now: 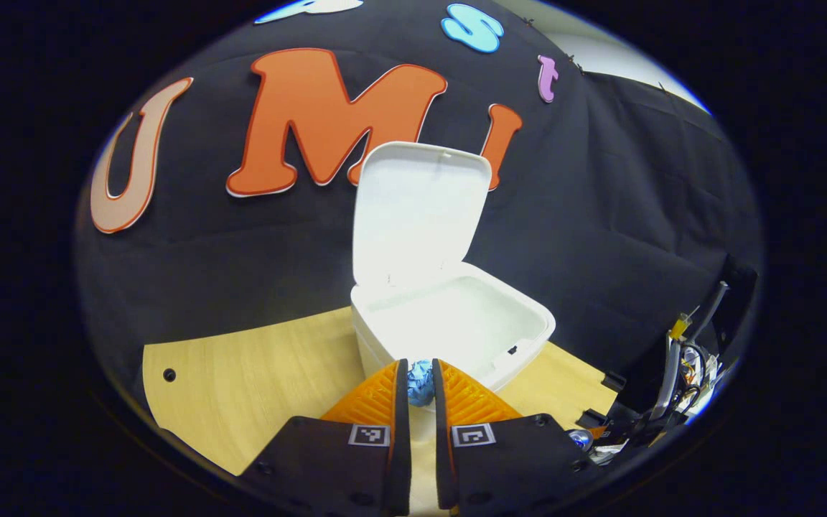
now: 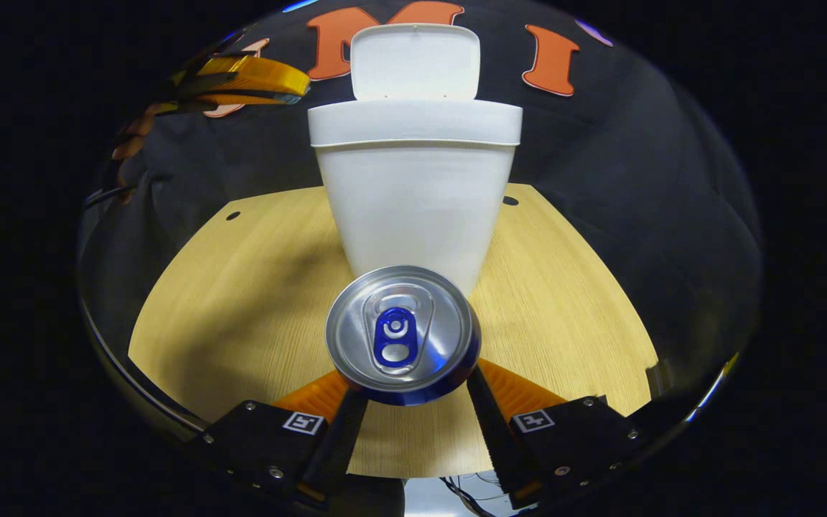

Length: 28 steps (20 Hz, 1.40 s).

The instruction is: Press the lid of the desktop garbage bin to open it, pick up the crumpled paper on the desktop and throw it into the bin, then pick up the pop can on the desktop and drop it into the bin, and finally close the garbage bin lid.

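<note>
In the left gripper view, the left gripper is seen at the bottom of the picture with its jaws nearly together, clamped on the crumpled paper, a small blue and silvery ball pinched between the two fingers near their tips. The gripper and the paper are held just at the near rim of the garbage bin, a white tapered container standing on the light wooden desktop. The lid of the bin is raised upright at the far side, hinged along the far rim, and the white interior of the bin is exposed. Whether the paper touches the rim cannot be told. At the far right edge of this view, some cables and equipment are visible beside the desktop.

In the right gripper view, the right gripper is seen with its jaws set wide apart, one finger at each side of the pop can. The can stands upright on the desktop, its silver top and blue pull tab facing the camera, just on the near side of the bin. Whether the fingers press on the can's wall cannot be told, as the contact is hidden below the can's top. The opened lid is seen above the bin's rim. At the upper left, the left gripper and the hand holding it are seen level with the bin's rim, to its left.
</note>
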### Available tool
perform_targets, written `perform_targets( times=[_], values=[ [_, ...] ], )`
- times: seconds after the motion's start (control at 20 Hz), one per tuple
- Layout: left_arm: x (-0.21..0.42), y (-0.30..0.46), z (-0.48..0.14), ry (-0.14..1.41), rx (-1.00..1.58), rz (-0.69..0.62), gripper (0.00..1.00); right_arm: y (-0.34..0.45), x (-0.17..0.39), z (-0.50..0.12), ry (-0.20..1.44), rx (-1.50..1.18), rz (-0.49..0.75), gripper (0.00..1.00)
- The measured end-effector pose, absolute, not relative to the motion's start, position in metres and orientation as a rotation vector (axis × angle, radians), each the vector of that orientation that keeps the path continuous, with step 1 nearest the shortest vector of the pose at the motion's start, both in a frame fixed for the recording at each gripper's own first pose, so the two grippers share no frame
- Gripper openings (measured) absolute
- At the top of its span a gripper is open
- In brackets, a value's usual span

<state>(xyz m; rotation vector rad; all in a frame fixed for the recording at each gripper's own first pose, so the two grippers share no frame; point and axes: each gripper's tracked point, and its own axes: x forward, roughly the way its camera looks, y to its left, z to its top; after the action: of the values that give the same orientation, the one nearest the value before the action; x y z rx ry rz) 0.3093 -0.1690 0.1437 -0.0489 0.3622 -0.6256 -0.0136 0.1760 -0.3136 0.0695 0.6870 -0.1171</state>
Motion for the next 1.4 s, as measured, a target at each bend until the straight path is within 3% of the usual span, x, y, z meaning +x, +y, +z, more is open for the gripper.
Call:
perform_targets(
  times=[1.05,1.4],
  values=[
    [0.336,-0.23,0.147,0.206,0.033,-0.672,0.19,0.157,-0.037,-0.304,0.698,0.189,-0.297,0.81],
    [0.33,-0.229,0.141,0.189,0.064,-0.688,0.3,0.154,-0.037,-0.294,0.677,0.187,-0.314,0.81]
  ],
)
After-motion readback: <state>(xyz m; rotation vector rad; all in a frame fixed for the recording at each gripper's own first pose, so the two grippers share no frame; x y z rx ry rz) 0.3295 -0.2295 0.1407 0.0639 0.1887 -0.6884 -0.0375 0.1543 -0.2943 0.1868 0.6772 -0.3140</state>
